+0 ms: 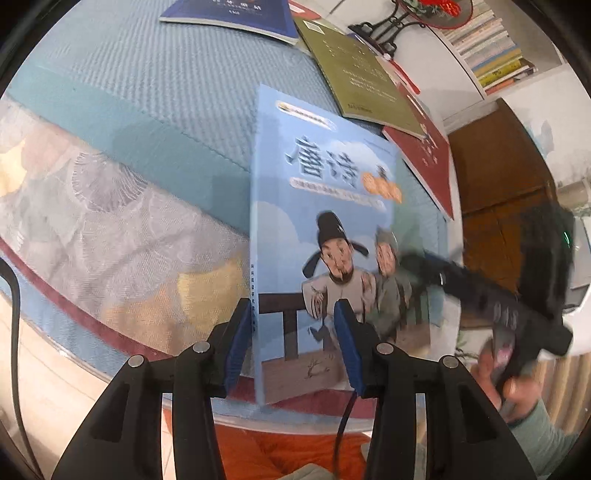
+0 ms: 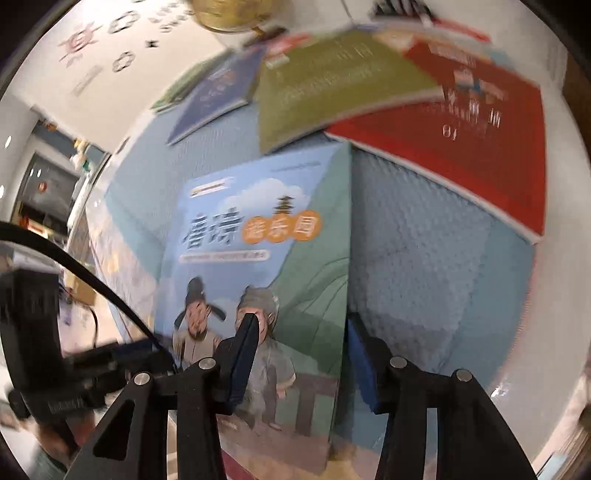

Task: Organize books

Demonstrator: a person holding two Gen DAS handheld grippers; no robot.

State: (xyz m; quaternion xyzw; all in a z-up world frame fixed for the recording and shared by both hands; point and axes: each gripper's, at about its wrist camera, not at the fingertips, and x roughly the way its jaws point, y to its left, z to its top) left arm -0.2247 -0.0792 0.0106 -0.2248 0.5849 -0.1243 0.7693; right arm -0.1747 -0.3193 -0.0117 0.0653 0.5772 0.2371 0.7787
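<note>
Fingers point(image 1: 236, 343) of the left gripper point(image 1: 291, 306) clamped across the near end of the light-blue book point(image 1: 325, 206), with one blue pad against the spine side and the other on the front cover. Fingers point(image 2: 240, 354) of the right gripper point(image 2: 301, 321) astride the same book's right edge, one lying on the cartoon cover and the other behind that edge. Cannot tell whether this pair is pressing or only set around it.

Light-blue book raised on edge rather than lying flat, cover towards the right, spine to the left, over the near right part of the blue mat point(image 1: 147, 92). Cannot tell whether its lower end touches anything.

Right gripper blurred at the right of the left wrist view, held by a hand point(image 1: 517, 398) in a green sleeve.

Three more books flat at the far side of the mat:
- dark blue book point(image 1: 236, 14), far left
- olive book point(image 1: 362, 74), in the middle, overlapping the red book
- red book point(image 1: 424, 158), to the right, hanging over the mat's edge

Patterned tabletop point(image 1: 92, 221) under the mat. Black stand point(image 1: 380, 29) and shelf of books point(image 1: 487, 44) beyond, at far right.
</note>
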